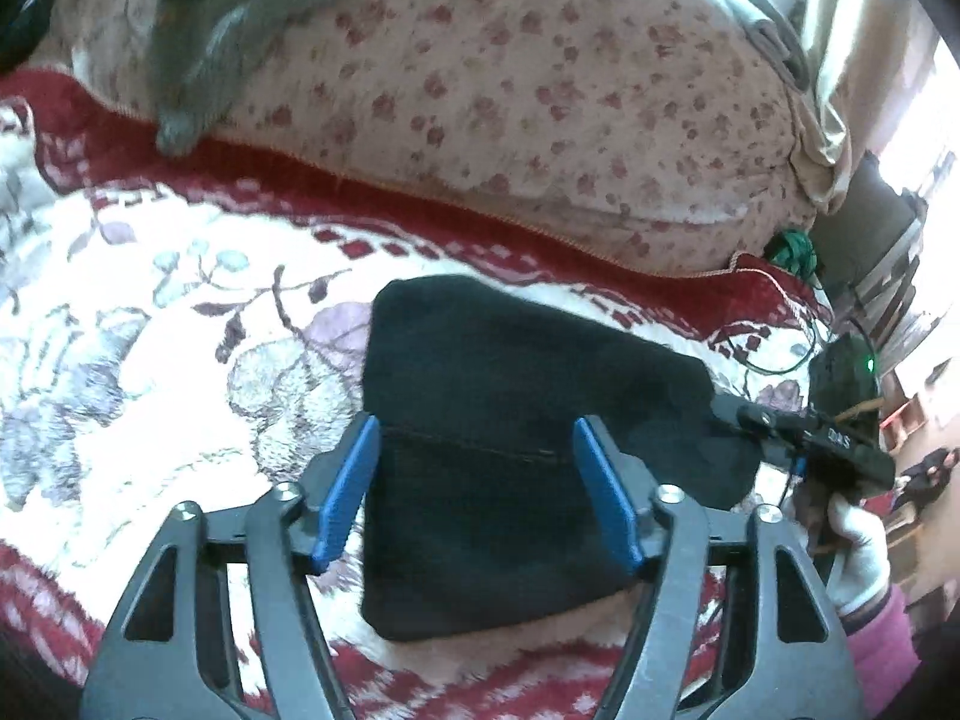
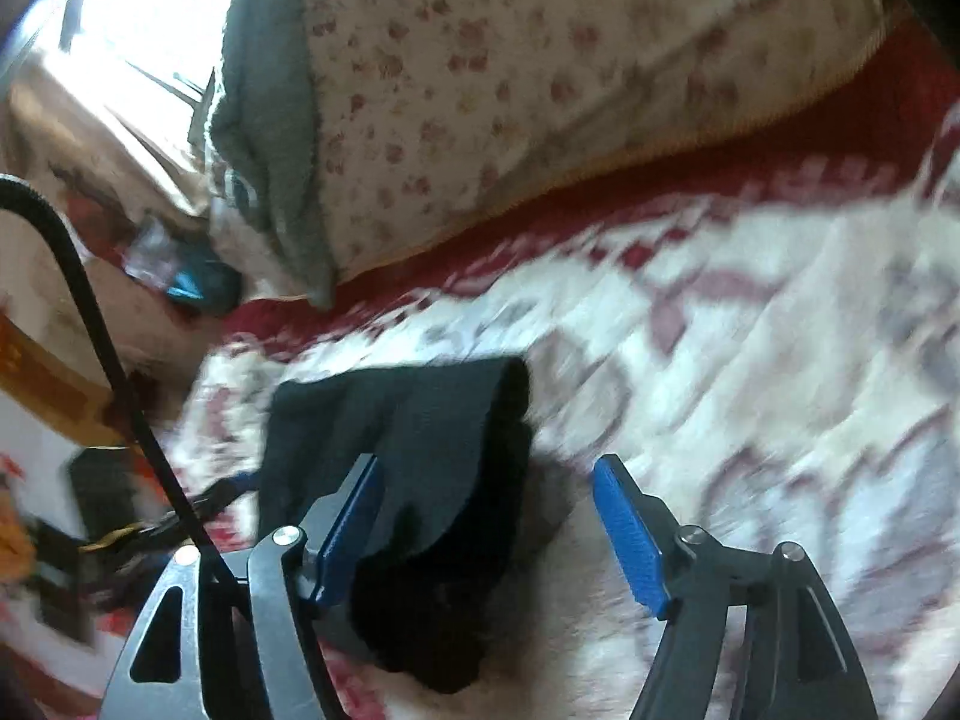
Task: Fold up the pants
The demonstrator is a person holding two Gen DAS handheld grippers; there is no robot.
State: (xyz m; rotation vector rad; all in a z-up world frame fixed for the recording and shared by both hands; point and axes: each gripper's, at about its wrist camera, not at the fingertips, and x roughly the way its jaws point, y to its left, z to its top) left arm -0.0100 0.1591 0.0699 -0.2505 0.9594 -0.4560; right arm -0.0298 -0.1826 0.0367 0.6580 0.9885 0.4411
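Between the blue pads of the left gripper [image 1: 474, 483], whose jaws stand wide with nothing pressed between them, lies the folded black pants [image 1: 480, 450], a compact dark bundle flat on the bed with a stitched seam running across it from one pad toward the other. Neither pad touches the cloth; it lies below and beyond them. Just to the right of this gripper, the tip of the right gripper [image 1: 780, 426] reaches the far right corner of the pants, carried by a hand in a white glove [image 1: 858, 546] with a pink sleeve cuff [image 1: 882, 630] behind it. From the right wrist view, the right gripper [image 2: 486, 516] also stands wide open, gripping nothing; the pants [image 2: 420, 438] lie under and past its left pad, the right pad hanging over bare blanket. Under both tools spreads a white blanket with red border and mauve flowers [image 1: 180, 330]. Beyond the pants, past the red edge, a pale quilt with small reddish flowers [image 1: 510, 90] bulges up, and a grey-green cloth [image 1: 240, 18] is draped over it at the far left of the left gripper. Far right, a green cord bundle [image 1: 792, 249] sits near a dark box with a green light [image 1: 846, 372].
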